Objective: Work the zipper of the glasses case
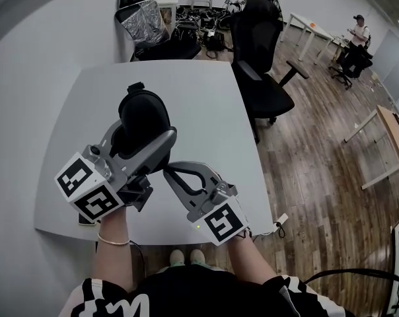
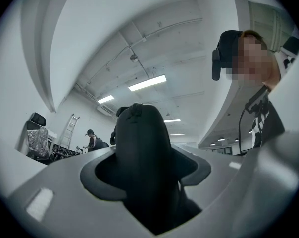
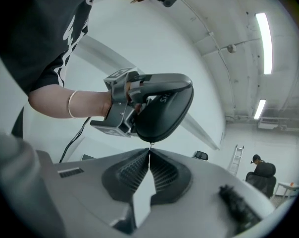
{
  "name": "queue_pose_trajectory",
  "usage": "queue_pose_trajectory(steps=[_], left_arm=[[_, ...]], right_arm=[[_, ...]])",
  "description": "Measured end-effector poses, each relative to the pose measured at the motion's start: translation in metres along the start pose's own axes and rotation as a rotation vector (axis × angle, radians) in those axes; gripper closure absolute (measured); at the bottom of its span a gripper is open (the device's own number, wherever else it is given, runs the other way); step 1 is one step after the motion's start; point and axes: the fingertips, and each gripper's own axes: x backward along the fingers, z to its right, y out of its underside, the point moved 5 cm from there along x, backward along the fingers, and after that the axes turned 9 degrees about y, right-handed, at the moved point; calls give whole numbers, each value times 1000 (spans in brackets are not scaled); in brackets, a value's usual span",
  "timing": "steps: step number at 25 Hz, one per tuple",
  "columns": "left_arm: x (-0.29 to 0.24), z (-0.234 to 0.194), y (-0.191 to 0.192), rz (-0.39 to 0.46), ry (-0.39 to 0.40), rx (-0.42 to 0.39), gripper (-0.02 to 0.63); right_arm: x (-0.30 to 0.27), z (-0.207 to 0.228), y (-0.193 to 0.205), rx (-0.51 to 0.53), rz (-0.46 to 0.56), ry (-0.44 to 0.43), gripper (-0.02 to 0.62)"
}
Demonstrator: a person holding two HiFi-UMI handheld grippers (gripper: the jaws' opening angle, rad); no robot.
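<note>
Two grippers are sharing the glasses case (image 1: 143,111) above the table's (image 1: 206,111) near edge. The left gripper (image 2: 144,182) is clamping its body, long axis running toward the far edge. The right gripper (image 3: 149,152) is pinching shut on what seems the zipper pull (image 3: 150,146) at its near end.

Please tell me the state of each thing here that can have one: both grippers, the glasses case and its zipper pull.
Left gripper: shut on the case, jaws wide apart around it.
Right gripper: shut on the zipper pull, tips together.
Case: held up off the table; looks closed.
Zipper pull: pinched at the case's edge.
</note>
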Motion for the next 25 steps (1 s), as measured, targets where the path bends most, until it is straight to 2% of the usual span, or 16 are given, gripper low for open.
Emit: queue_pose_trajectory(steps=[2,4,6,10,12,15,19,25], left_arm=[[8,-4,3,30,-61,-9,320],[22,-13,7,69,-146,-21,321],[35,-21,11,83,-233,-46,321],[42,-20,22,45,-342,-146,319],[37,-11,31,49,-349,-187,319],[30,2,49,62,-336,-195,319],[16,11,70,13,-387,-236,318],[10,10,73,-36,-435,-280,318]], right_arm=[[0,1,9,-18,-35,-3,589],[3,3,25,29,-113,-17,589],[7,11,35,41,-142,9,589],[16,47,25,-135,-93,157,589],[20,65,12,-221,-78,245,589],[23,81,-2,-312,-57,357,589],[26,89,-10,-254,-66,440,589],[26,89,-13,-235,-76,446,589]])
